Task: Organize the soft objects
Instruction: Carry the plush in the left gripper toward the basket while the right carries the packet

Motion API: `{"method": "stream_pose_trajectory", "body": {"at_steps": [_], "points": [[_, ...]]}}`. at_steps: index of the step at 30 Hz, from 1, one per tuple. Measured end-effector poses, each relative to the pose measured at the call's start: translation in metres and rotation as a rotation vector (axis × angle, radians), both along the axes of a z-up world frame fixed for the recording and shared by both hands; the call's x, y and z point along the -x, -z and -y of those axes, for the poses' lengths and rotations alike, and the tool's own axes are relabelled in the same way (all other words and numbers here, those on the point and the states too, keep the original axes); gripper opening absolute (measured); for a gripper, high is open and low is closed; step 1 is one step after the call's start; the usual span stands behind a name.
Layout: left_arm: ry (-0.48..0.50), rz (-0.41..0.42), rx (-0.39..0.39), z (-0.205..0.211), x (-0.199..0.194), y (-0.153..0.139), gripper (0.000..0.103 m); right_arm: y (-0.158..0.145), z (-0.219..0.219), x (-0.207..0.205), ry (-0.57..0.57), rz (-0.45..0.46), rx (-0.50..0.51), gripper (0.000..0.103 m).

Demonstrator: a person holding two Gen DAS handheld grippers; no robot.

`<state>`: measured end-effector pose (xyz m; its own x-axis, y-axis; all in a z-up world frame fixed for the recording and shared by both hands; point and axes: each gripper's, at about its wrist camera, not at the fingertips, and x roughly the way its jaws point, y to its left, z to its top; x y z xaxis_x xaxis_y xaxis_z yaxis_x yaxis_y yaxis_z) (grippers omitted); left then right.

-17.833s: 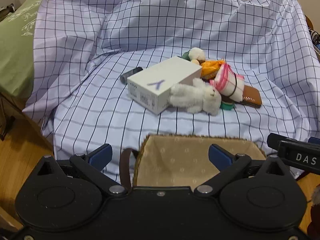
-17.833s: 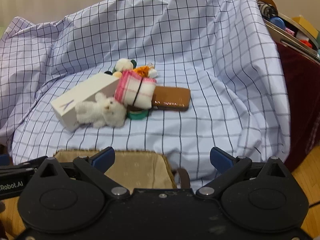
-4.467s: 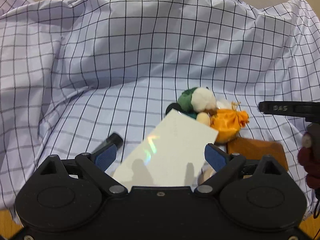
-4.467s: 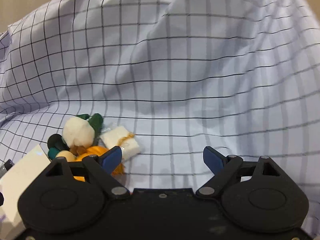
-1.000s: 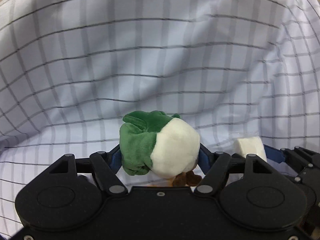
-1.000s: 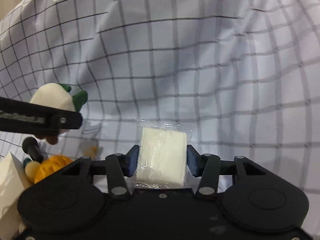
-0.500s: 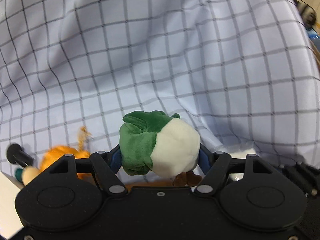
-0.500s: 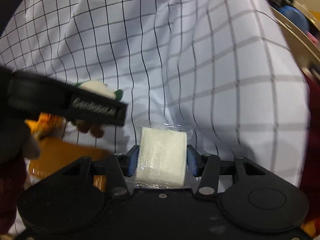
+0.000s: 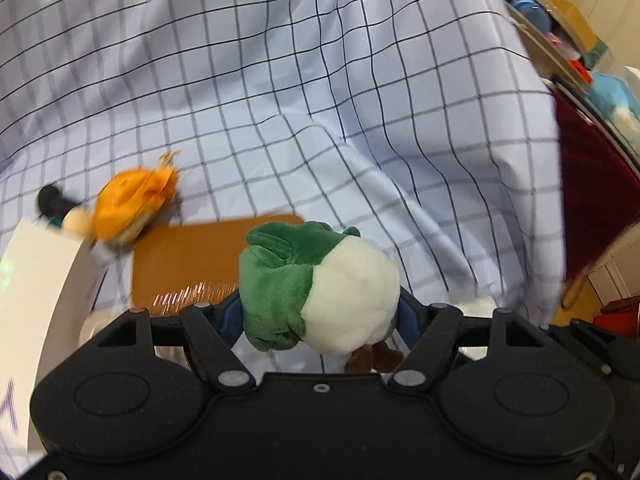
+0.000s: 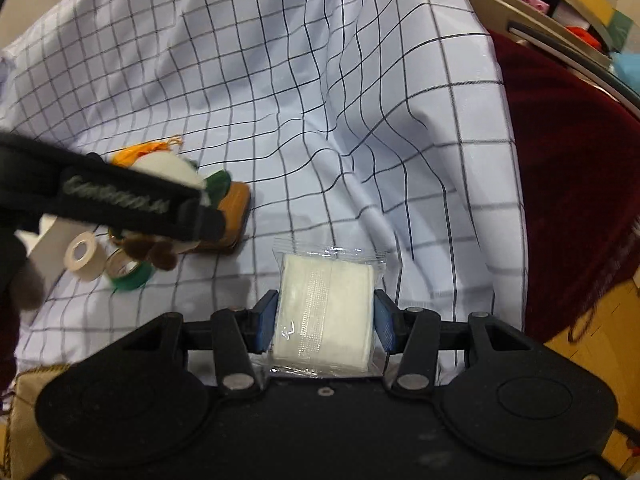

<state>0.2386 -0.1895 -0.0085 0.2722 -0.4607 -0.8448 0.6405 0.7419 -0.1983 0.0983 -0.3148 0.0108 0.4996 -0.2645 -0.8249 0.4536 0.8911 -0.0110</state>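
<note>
A green and white plush toy (image 9: 320, 288) sits between the blue pads of my left gripper (image 9: 320, 314), which is shut on it above the checked sheet (image 9: 280, 100). In the right wrist view my right gripper (image 10: 326, 320) is shut on a white pad in clear wrap (image 10: 326, 312). That view also shows the plush (image 10: 176, 170) at the left, behind a black finger (image 10: 120, 200) of the left gripper. An orange pouch (image 9: 132, 208) lies on the sheet beside a brown case (image 9: 192, 256).
A white box (image 9: 44, 280) stands at the left edge, with a black object (image 9: 50, 200) behind it. A white tape roll (image 10: 82, 256) and a green one (image 10: 132, 276) lie near the case. A tan basket corner (image 10: 24, 400) shows bottom left. Dark red cloth (image 10: 568, 184) and cluttered shelves (image 10: 560, 0) lie to the right.
Both grippers have drawn back from the sheet's folds and swung sideways, each still holding its object. The pouch, case, box and tape rolls have come into view.
</note>
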Motion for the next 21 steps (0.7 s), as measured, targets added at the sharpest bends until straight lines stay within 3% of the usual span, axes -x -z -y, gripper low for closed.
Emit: {"method": "stream_pose_trajectory", "body": {"at_steps": [4, 9, 21], "points": [[-0.039, 0.005, 0.025, -0.034, 0.031, -0.011, 0.068, -0.013, -0.02, 0.026, -0.024, 0.05, -0.011, 0.048], [-0.107, 0.074, 0.027, -0.068, 0.071, -0.022, 0.068, -0.029, -0.046, 0.053, -0.064, 0.124, -0.004, 0.049], [-0.349, 0.196, 0.037, -0.145, 0.147, -0.021, 0.068, -0.052, -0.095, 0.119, -0.164, 0.3, -0.062, 0.049]]}}
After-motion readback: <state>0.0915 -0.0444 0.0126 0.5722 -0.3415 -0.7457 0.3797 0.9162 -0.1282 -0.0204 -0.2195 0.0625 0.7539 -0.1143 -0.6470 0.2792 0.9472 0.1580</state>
